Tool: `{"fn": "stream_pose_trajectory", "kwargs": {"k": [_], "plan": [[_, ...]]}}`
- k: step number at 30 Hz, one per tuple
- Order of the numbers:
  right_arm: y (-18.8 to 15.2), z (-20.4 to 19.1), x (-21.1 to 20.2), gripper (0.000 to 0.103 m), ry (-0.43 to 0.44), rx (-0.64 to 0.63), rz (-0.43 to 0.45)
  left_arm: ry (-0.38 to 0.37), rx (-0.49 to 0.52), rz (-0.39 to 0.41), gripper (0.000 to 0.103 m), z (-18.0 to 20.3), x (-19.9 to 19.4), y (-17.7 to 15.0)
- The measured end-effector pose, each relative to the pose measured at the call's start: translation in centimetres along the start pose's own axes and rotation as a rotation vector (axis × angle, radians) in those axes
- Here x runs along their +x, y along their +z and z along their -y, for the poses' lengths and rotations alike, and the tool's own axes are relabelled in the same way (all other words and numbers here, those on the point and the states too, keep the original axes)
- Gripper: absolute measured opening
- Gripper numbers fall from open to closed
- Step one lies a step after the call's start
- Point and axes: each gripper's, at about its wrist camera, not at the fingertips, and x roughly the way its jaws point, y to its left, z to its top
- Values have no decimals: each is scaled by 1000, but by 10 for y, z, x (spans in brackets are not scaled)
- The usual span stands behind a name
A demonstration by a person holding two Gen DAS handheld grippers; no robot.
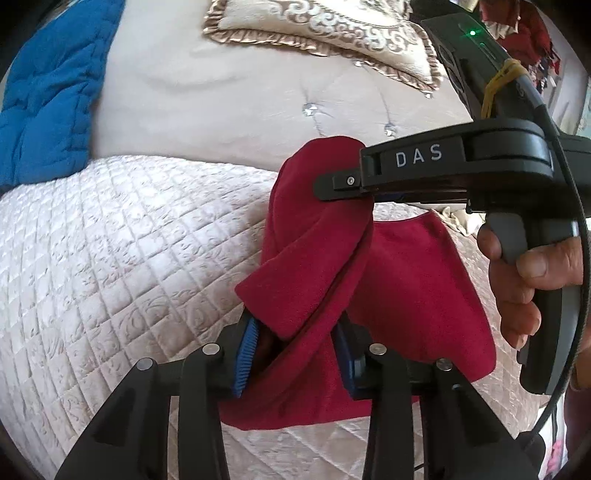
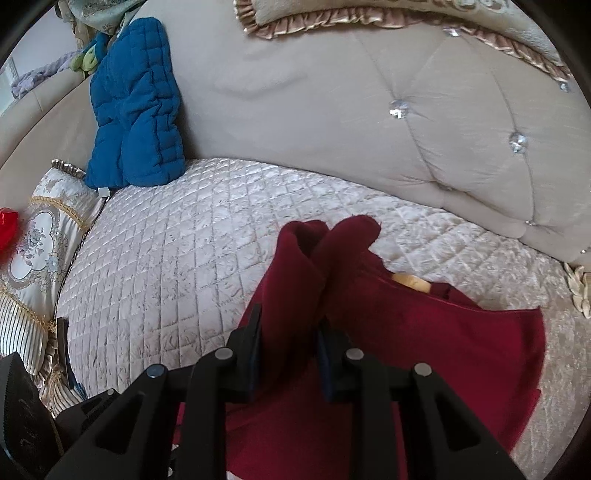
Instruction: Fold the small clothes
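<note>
**Red garment, mid-fold, held at two points**

Left gripper (image 1: 295,354): your blue-padded jaws are closed on a bunched fold of the red garment (image 1: 406,288), near its lower edge.

Right gripper (image 2: 290,350): jaws likewise clamped on a gathered ridge of the same cloth; in the left view this tool comes in from the right, its tip biting the upper part of the raised fold.

Red garment: partly lifted between your two grips, the rest spread flat on the quilted seat cover (image 1: 129,258). A pale tag (image 2: 410,282) shows at what is probably the neckline.

Step in hand, as judged: carrying one side over the body of the garment. The next move calls for both grips travelling together across the flat part, laying the raised edge down square, then releasing.

Surroundings: tufted sofa back (image 2: 369,122) behind; blue quilted jacket (image 2: 135,107) propped against it at the left, well apart; frilled cushion (image 1: 314,29) above; embroidered cushion (image 2: 40,251) at the far left. Nothing lies on the cover in the fold's path; the twisted ridge itself may lay unevenly.
</note>
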Motion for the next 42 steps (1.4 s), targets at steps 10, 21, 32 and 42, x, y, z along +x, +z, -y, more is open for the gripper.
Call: {"fn": "stream_pose_trajectory", "kwargs": {"k": [10,21,32,42], "plan": [[-17,56,-51,20,-57,47,64,-117,86,-43,10,60,-8,19],[-56,172,-76,19,-97,234,76,-261,177,-162,8,150,36,24],[-102,211,-46,28,-99,403,61,-409,142,-283,22,147,35,15],[-150,170,-85,79,144,487,62,-151,200,-166,27,90,8,13]]}}
